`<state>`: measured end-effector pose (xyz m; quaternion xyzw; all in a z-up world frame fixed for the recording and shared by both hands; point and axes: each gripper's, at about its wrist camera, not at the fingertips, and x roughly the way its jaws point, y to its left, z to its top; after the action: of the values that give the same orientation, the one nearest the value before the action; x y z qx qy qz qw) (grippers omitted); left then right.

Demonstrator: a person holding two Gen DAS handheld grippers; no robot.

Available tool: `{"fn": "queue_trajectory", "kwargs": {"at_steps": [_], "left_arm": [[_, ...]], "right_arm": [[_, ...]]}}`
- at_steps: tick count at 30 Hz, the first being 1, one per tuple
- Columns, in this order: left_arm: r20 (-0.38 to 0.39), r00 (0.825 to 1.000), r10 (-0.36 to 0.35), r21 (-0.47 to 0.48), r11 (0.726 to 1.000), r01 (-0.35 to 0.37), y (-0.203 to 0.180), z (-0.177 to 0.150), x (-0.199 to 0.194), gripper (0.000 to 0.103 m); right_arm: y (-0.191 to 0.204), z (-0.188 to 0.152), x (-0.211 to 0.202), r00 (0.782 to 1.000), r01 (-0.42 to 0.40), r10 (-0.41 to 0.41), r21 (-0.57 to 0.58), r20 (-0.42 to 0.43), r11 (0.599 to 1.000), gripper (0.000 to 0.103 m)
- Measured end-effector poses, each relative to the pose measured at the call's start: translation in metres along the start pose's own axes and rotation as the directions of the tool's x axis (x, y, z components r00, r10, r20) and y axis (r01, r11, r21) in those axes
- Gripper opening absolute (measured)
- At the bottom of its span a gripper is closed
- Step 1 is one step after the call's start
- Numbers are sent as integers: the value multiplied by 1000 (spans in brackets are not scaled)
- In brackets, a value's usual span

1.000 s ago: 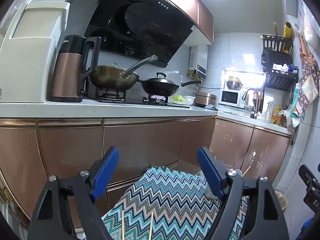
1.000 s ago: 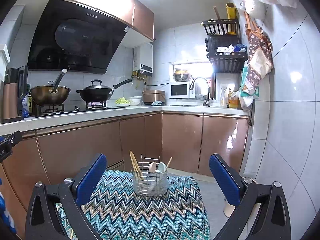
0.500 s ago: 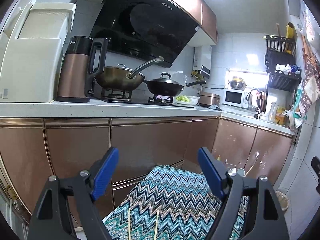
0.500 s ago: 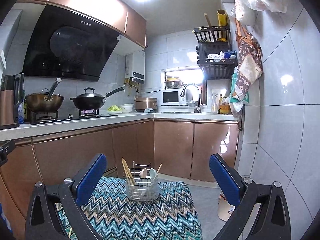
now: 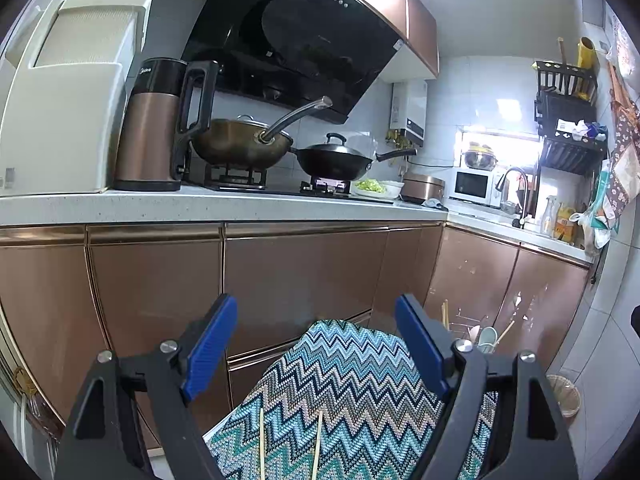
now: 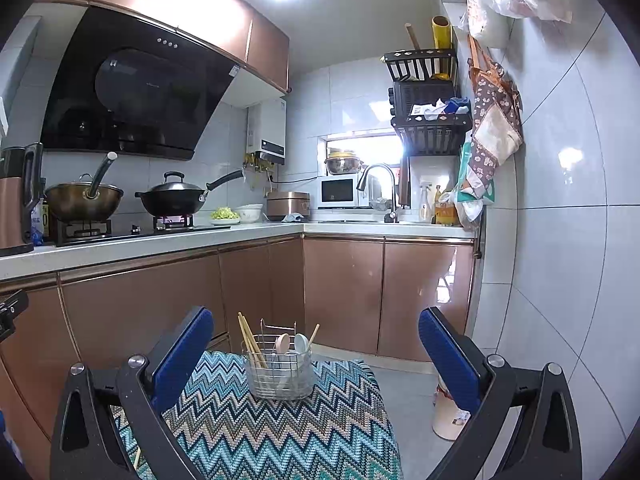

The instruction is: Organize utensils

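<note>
A wire utensil basket [image 6: 280, 374] stands at the far end of a small table with a zigzag cloth [image 6: 280, 432]. It holds wooden chopsticks [image 6: 250, 340], a pink spoon [image 6: 282, 342] and a pale spoon [image 6: 301, 343]. In the left wrist view the basket [image 5: 474, 332] peeks out behind the right finger. Two loose chopsticks [image 5: 262, 444] [image 5: 317, 444] lie on the cloth [image 5: 352, 392] below my left gripper [image 5: 316, 344], which is open and empty. My right gripper [image 6: 316, 354] is open and empty, held above the cloth in front of the basket.
Copper cabinets [image 6: 160, 296] and a counter with a kettle [image 5: 154, 128], two woks [image 5: 244, 142] [image 6: 172, 196] and a sink surround the table. A bin [image 5: 564, 394] and a pale container [image 6: 446, 416] stand on the floor at the right.
Both views have shifted slightly: more of the table and the basket shows in the left wrist view, and the basket sits lower in the right wrist view. Both grippers stay open.
</note>
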<state>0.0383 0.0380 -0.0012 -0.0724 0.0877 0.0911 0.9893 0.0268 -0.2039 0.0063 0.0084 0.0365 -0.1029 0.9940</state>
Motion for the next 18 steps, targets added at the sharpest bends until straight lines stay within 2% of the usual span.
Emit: {"fn": "queue_trajectory", "kwargs": {"at_steps": [18], "left_arm": [[-55,998,9,-13,1000,-10,6,-11,29,80]], "right_arm": [[-1,-13,27,998,4,-5,-12,-55,1000,103]]}}
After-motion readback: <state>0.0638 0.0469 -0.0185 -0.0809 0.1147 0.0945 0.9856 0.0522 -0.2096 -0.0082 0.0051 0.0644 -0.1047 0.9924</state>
